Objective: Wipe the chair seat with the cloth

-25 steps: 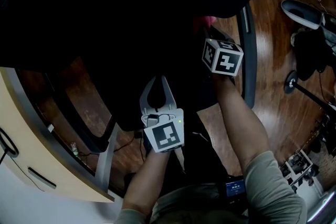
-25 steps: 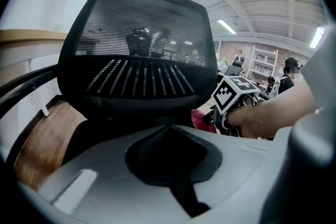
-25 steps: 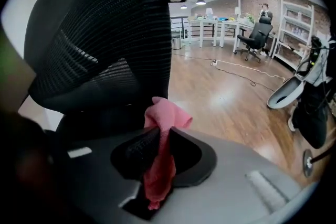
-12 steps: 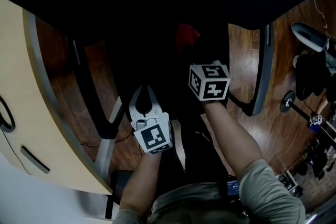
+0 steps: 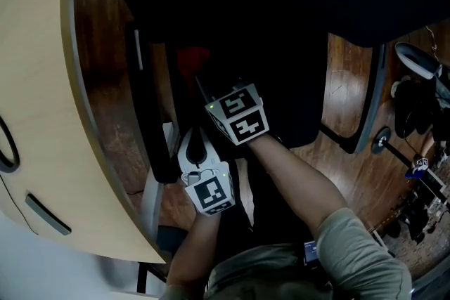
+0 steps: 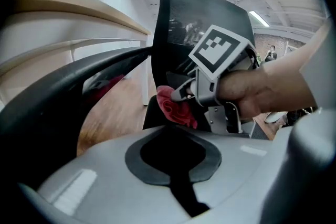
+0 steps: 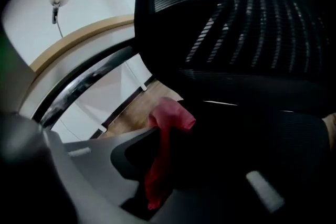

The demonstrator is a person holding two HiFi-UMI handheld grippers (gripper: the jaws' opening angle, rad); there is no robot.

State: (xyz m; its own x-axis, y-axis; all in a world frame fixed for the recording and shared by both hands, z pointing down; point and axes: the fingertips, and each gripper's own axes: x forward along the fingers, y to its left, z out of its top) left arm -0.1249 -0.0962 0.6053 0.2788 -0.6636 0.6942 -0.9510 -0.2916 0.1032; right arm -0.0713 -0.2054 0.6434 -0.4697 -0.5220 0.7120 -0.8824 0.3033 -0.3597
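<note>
Far L: curved beige wooden desk top (image 5: 42,116), then black chair armrest (image 5: 151,123), crumpled red cloth (image 5: 191,58) just beside it, pinched in R gripper (image 6: 181,96) over black chair seat (image 5: 295,81) edge; L gripper (image 5: 195,137) close by, jaws together & empty.

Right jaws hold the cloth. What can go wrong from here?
The cloth hangs from the right gripper by a thin pinch, so it may slip out mid-wipe. The left gripper, shut and empty, sits close beside the right; they may collide. The armrest near the cloth could snag it.
</note>
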